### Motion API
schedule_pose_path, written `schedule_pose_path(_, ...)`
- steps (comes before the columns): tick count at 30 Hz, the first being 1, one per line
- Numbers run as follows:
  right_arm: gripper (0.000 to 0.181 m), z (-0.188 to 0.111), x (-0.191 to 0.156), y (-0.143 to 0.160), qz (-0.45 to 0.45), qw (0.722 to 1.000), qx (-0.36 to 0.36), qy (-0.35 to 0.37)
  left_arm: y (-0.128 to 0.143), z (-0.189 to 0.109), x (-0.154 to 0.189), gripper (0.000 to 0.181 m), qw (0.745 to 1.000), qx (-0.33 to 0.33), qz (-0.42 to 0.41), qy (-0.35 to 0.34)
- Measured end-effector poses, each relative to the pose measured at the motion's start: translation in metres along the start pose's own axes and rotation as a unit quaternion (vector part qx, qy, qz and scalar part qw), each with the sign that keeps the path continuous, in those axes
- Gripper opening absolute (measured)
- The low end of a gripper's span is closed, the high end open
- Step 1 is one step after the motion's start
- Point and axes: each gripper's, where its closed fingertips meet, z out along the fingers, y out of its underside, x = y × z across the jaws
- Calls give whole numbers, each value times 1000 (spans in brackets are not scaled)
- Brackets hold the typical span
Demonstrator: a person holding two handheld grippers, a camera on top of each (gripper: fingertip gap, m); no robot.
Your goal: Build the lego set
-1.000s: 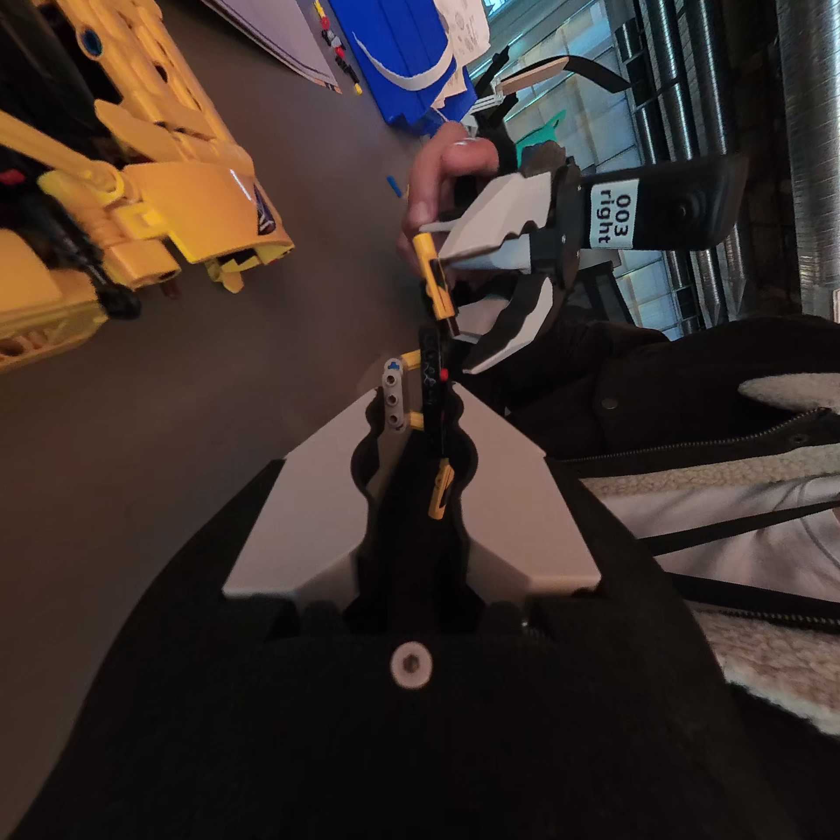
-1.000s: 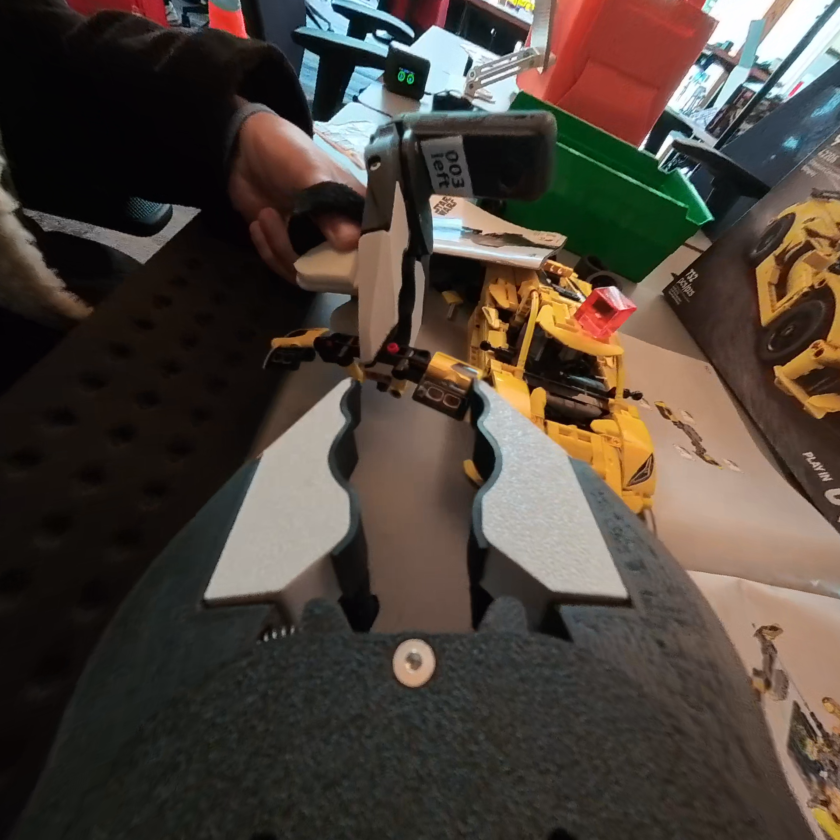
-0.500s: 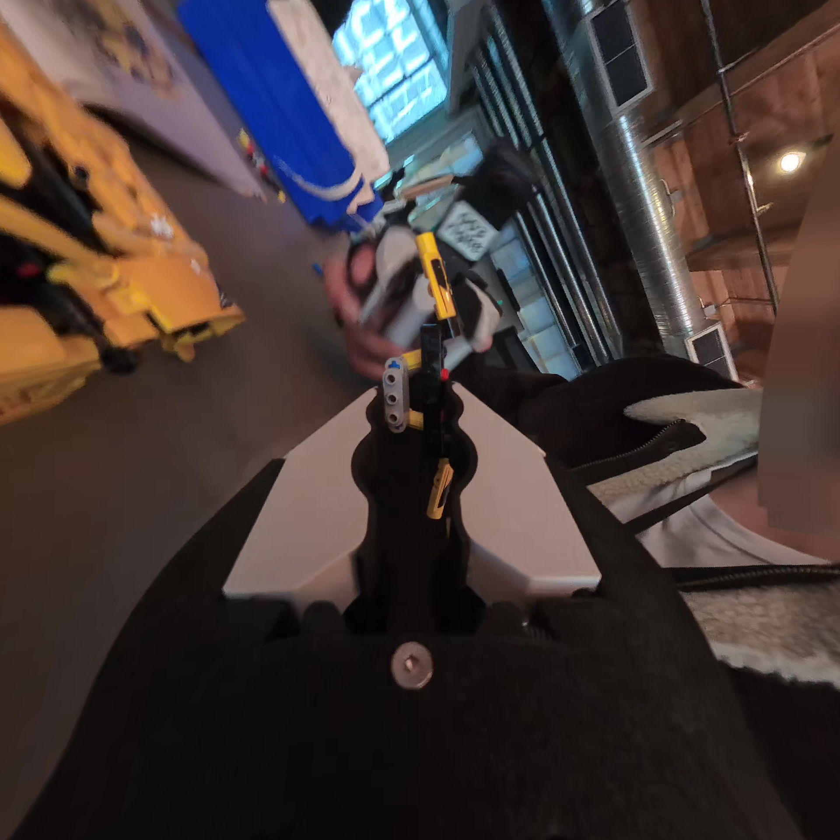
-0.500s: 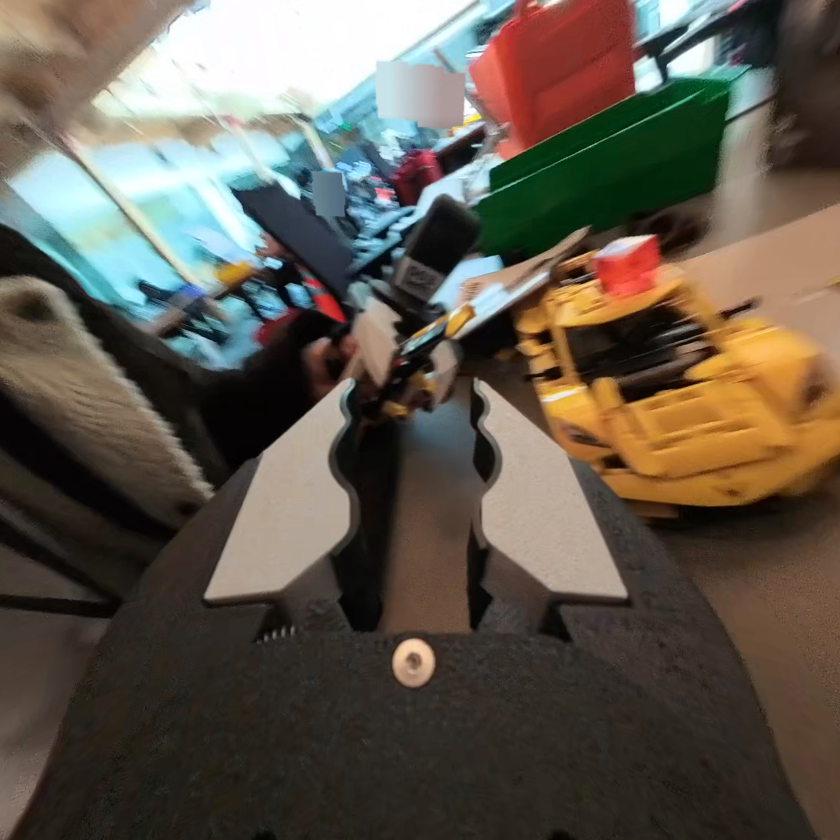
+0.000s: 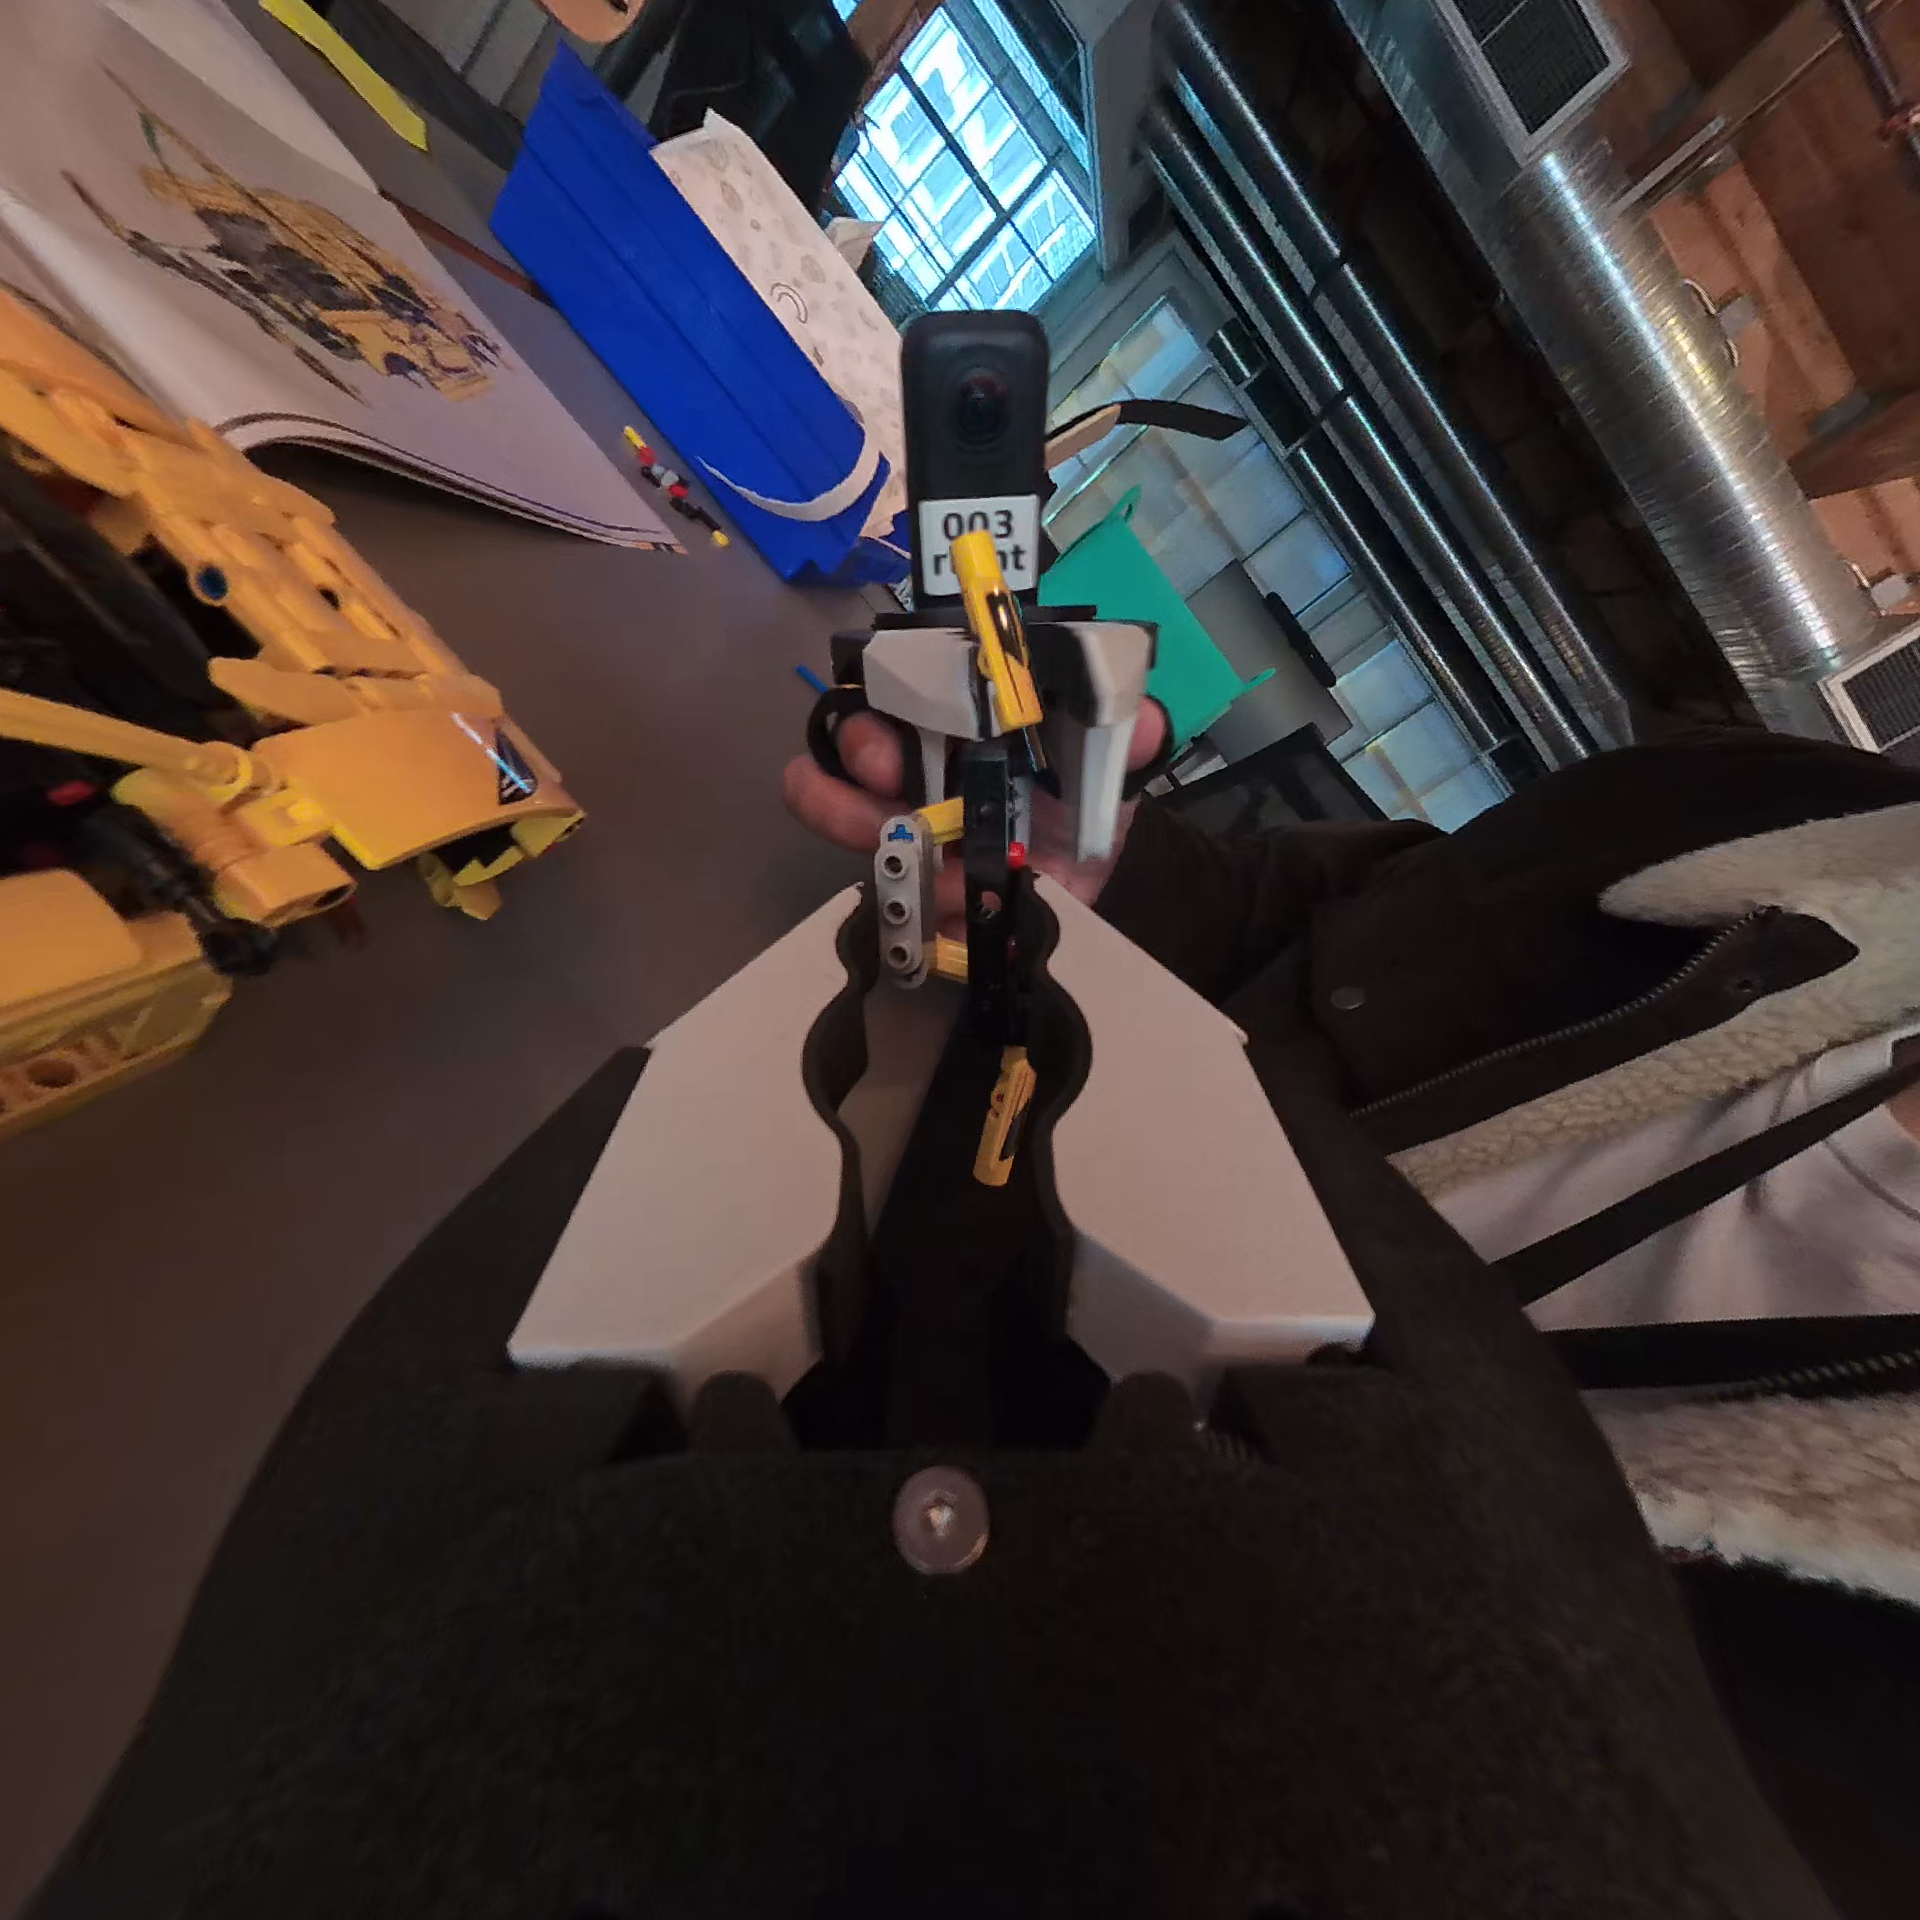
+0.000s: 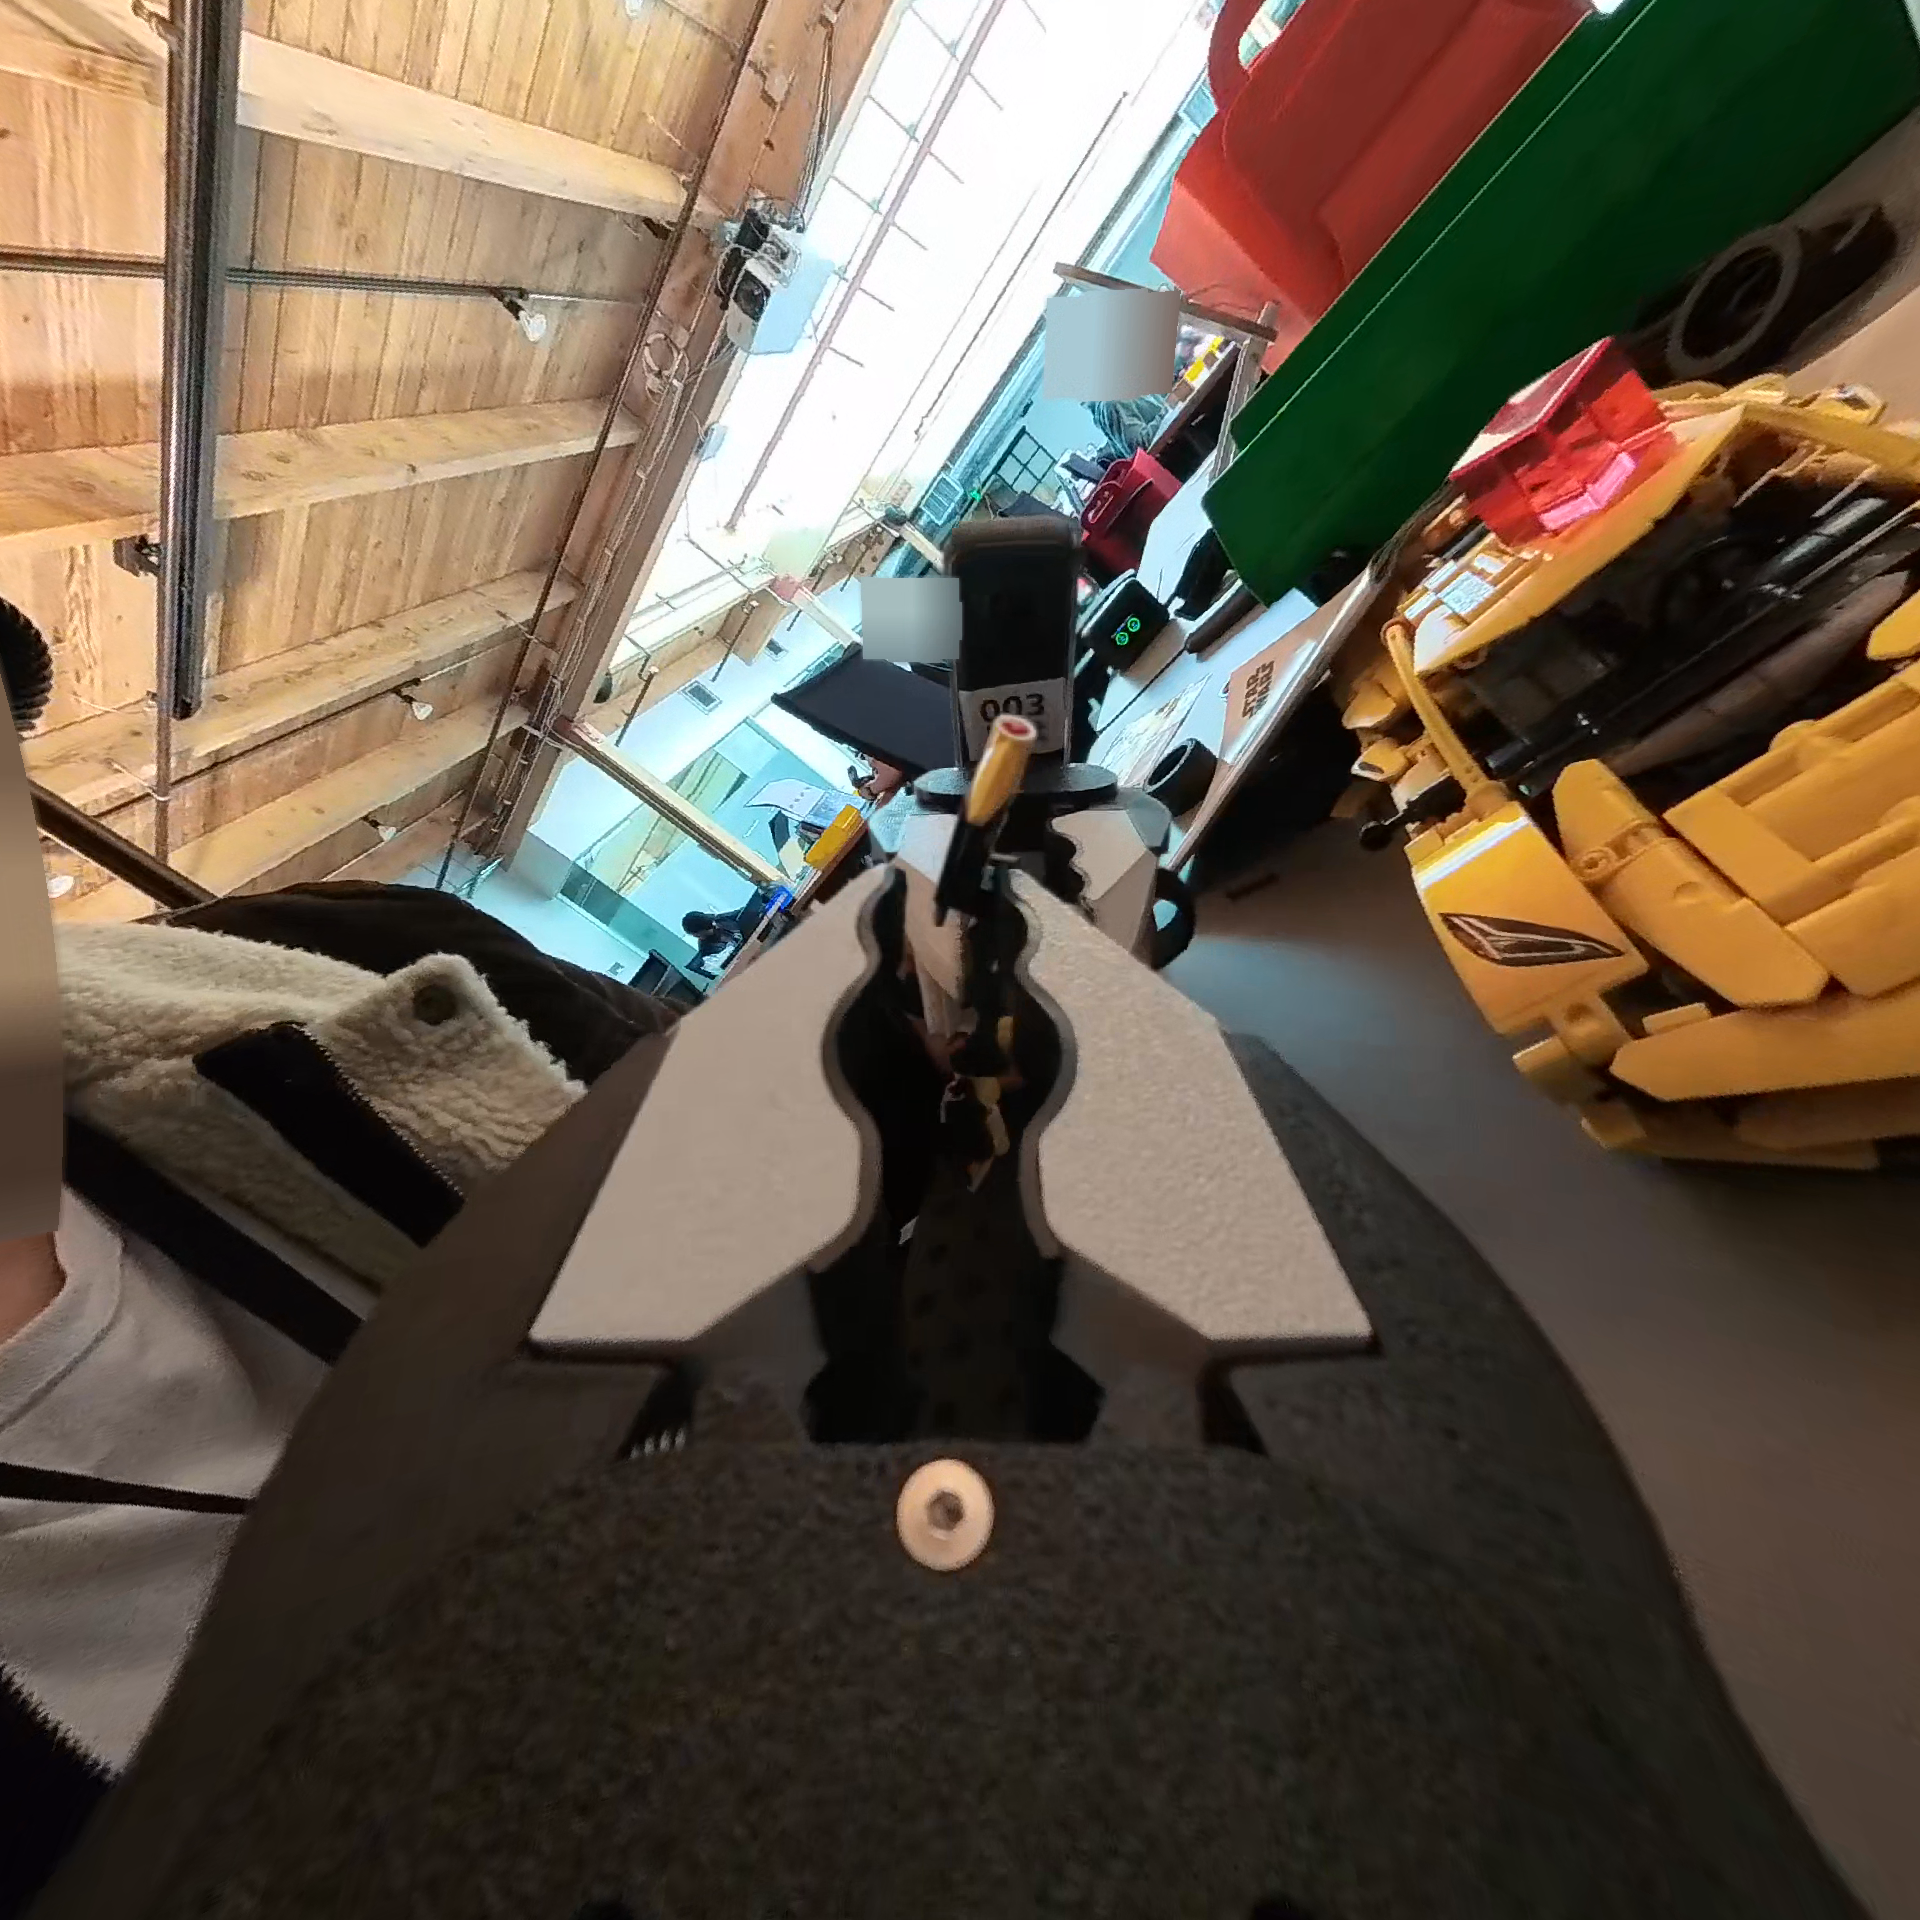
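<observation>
My left gripper (image 5: 951, 904) is shut on a thin black lego sub-assembly (image 5: 987, 935) that carries a grey holed beam (image 5: 902, 894) and small yellow parts. It is held in the air above the dark table. My right gripper (image 6: 954, 904) faces the left one head-on, and its jaws are closed around the far end of the same sub-assembly (image 6: 977, 935), where a yellow piece (image 5: 995, 644) sticks up. The right gripper also shows in the left wrist view (image 5: 997, 717). The left gripper shows in the right wrist view (image 6: 1023, 883).
The large yellow lego car (image 5: 312, 727) stands on the table, with a clear red brick (image 6: 1558, 457) on top. An open instruction booklet (image 5: 312, 260), a blue bin (image 5: 675, 312), loose small parts (image 5: 670, 483), a green bin (image 6: 1558, 260) and a loose tyre (image 6: 1184, 774) lie beyond. The person's jacket is close by. Both grippers' tips are close together, under 4 cm apart. The clear red brick (image 6: 1558, 457) is about equally far from each gripper, around 15 centimeters.
Both grippers have swung round to point straight at each other. The right gripper, open a second ago, has closed on the sub-assembly's yellow end. The left gripper has kept its hold.
</observation>
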Motion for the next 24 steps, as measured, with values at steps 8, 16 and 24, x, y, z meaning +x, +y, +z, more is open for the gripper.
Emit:
schedule_pose_path(8, 8, 0, -2, 0, -18, 1000, -4, 1, 1, 1, 4, 25, 1000, -5, -14, 22)
schedule_pose_path(16, 12, -9, 5, -12, -8, 999, 26, 20, 2, 0, -1, 25, 1000, -7, -25, 11)
schedule_pose_path(24, 19, -2, 11, 1, -28, 998, -11, 53, 3, 0, -2, 25, 1000, -11, -14, 1)
